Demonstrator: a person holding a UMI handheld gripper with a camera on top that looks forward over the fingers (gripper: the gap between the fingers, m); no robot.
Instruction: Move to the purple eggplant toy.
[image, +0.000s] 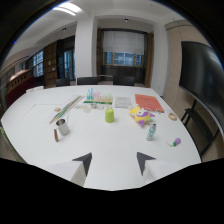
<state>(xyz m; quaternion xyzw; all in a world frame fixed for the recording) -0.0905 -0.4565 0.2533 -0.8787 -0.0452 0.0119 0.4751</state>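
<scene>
Nearest, the tool (114, 162) hangs over the near edge of the white counter (115, 137), its two fingers spread wide with only bare surface between them. Ahead and to the right, close to the counter's right edge, lies the purple eggplant toy (176, 142). Farther in stand a metal cup (62, 126) and a green cup (109, 115)

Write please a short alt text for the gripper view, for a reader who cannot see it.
An open gripper hovers over a white table, nothing between its fingers. The small purple eggplant toy lies beyond them to the right, near a small bottle; a green cup and a metal can stand farther ahead.
</scene>
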